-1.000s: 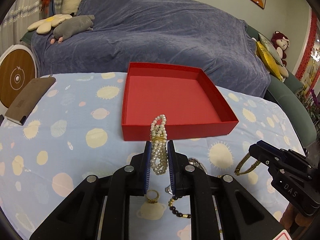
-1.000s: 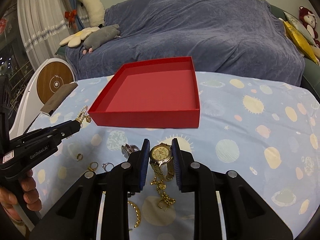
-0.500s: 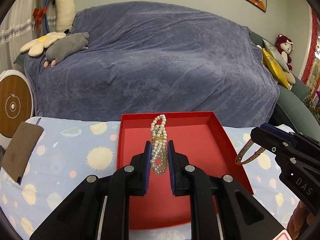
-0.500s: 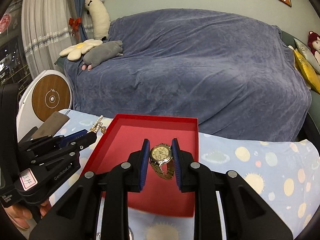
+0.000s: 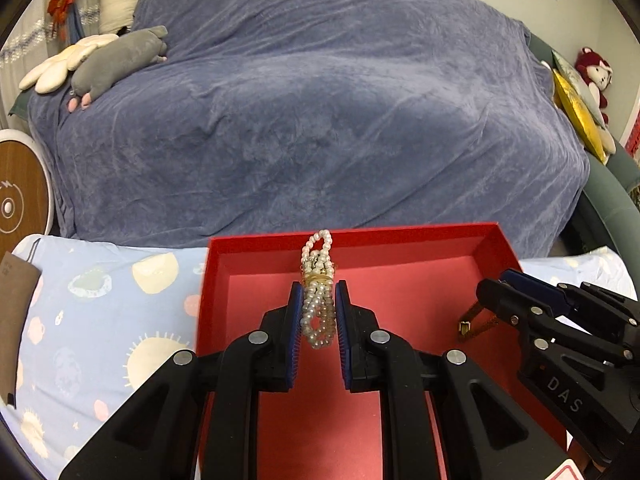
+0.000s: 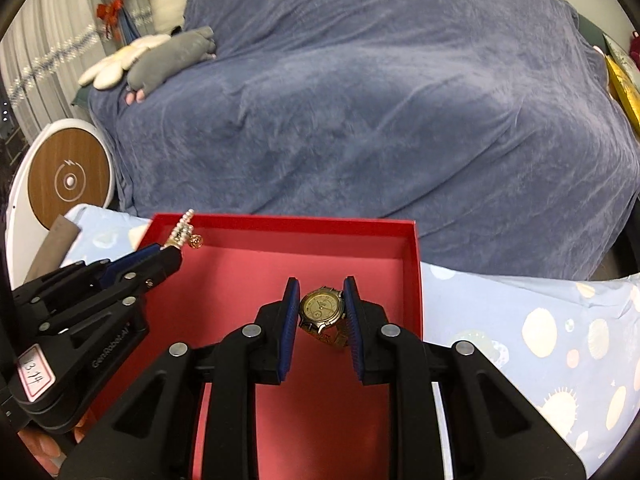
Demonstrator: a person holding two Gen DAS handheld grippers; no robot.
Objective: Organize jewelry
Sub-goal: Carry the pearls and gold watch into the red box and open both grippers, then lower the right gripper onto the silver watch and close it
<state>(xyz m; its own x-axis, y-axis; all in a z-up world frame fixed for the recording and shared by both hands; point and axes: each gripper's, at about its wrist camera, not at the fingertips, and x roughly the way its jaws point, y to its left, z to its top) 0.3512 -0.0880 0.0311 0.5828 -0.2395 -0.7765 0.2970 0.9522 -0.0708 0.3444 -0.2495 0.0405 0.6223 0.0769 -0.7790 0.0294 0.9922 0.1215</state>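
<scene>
A shallow red box (image 5: pixel 256 276) (image 6: pixel 412 264) lies on the patterned tablecloth. My left gripper (image 5: pixel 318 300) is over the box's inside, shut on a white pearl bracelet (image 5: pixel 318 304) with a gold clasp that stands up between the pads. It also shows at the left of the right wrist view (image 6: pixel 160 260), pearls (image 6: pixel 182 232) sticking out. My right gripper (image 6: pixel 320 312) is over the box too, its pads around a gold watch (image 6: pixel 322 306) with a cream dial; the watch seems to touch both pads. The right gripper also shows in the left wrist view (image 5: pixel 492 292), the gold band (image 5: pixel 474 318) hanging beneath it.
A sofa under a blue-grey blanket (image 5: pixel 320 120) fills the space behind the table. Plush toys (image 5: pixel 112 64) lie at its left end. A round wooden-faced device (image 6: pixel 70 180) stands at the left. A brown card (image 5: pixel 16 312) lies on the cloth (image 5: pixel 100 320) at the left edge.
Both grippers moved forward from above the loose jewelry to over the red box and came lower into it, each still carrying its piece.
</scene>
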